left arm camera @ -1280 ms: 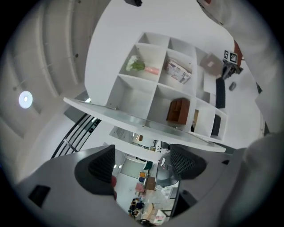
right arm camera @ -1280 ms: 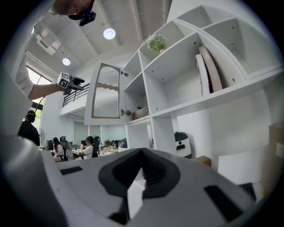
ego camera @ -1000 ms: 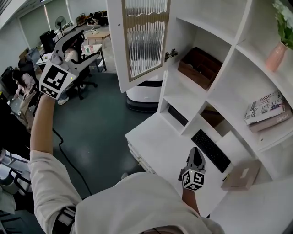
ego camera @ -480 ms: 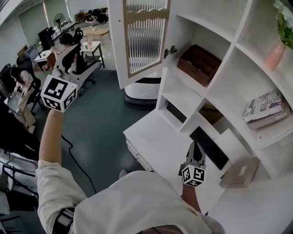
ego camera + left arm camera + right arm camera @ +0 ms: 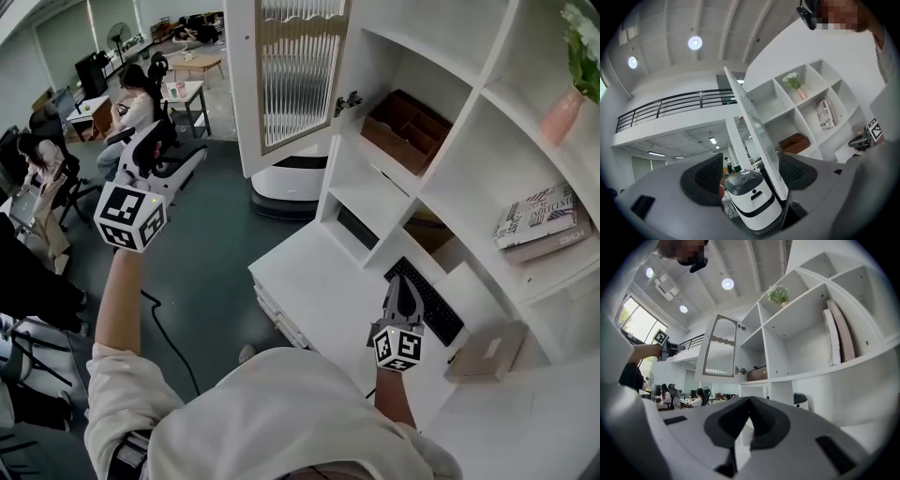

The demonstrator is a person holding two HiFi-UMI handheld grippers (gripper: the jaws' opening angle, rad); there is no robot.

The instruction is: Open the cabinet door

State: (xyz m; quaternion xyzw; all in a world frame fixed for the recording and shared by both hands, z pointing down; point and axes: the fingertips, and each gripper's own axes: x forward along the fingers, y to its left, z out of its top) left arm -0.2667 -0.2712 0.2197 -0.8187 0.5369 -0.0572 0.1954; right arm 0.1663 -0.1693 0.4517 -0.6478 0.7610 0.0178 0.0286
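The cabinet door [image 5: 291,75] stands at the far centre of the scene. It is already swung wide, out from the shelf unit [image 5: 469,112], and is carried by a hinge [image 5: 349,99] on its right edge. It is a white frame around a ribbed glass pane. Judged from this build, it is stiff, fairly light and free to swing, but the pane is fragile. Take hold on the white frame at the free left edge, far from the hinge, where the least force is needed, and never on the glass. No knob or handle can be made out. The left gripper [image 5: 178,169] is held out at arm's length, well to the left of the door and apart from it, pointing toward the door's edge. Its jaws are wide apart with nothing between them, and its own view looks past them at a white wheeled machine [image 5: 750,194] on the floor. The right gripper [image 5: 404,295] is held low and near, above the white desk [image 5: 319,291] and just beside a black keyboard [image 5: 424,305]. Its jaws are pressed together and empty.
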